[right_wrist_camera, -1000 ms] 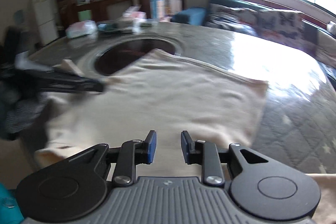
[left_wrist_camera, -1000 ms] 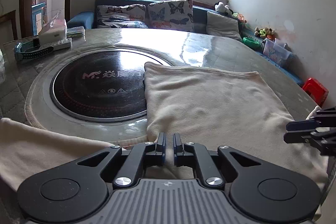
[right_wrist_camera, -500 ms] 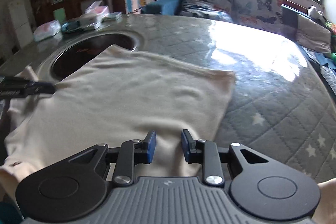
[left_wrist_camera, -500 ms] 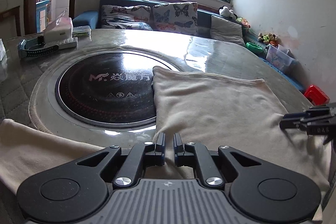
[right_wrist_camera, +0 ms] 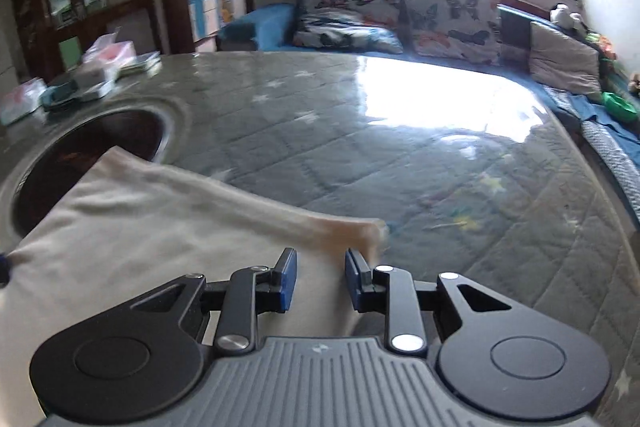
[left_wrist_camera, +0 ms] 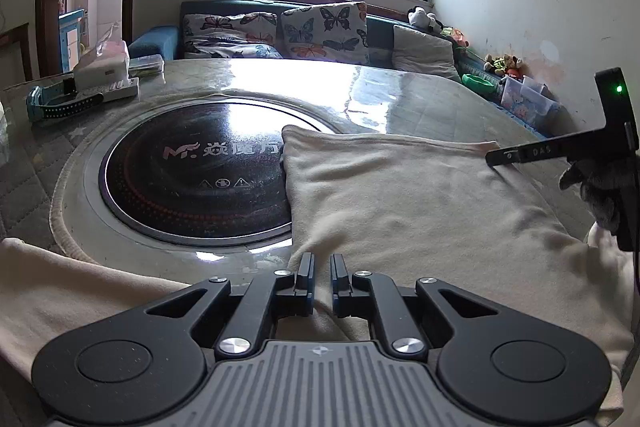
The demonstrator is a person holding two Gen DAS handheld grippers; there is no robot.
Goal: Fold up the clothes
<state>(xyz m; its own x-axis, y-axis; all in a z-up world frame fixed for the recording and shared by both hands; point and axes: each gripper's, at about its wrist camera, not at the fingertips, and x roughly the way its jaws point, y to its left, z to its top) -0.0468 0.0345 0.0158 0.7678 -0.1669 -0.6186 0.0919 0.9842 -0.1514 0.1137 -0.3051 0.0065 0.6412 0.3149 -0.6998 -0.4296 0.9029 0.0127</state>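
A cream garment (left_wrist_camera: pixel 420 211) lies spread on the round table, its far left corner over the black hob. My left gripper (left_wrist_camera: pixel 322 265) sits low over the garment's near left edge, its jaws a narrow gap apart with cloth under them; I cannot tell whether it pinches the cloth. My right gripper (right_wrist_camera: pixel 320 267) is open just above the garment (right_wrist_camera: pixel 132 227), near its far right corner (right_wrist_camera: pixel 372 231). The right gripper also shows from the side in the left wrist view (left_wrist_camera: pixel 496 158), over the garment's far right edge. A sleeve (left_wrist_camera: pixel 60 291) trails off to the near left.
A round black induction hob (left_wrist_camera: pixel 192 171) is set into the table (right_wrist_camera: pixel 400 147), which has a quilted grey cover. Boxes, a tissue pack and a blue strap (left_wrist_camera: pixel 80 91) lie at the table's far left. A sofa with butterfly cushions (left_wrist_camera: pixel 320 31) stands behind the table.
My right gripper has moved forward along the garment to its far right corner and opened a little wider. My left gripper has stayed at the near left edge.
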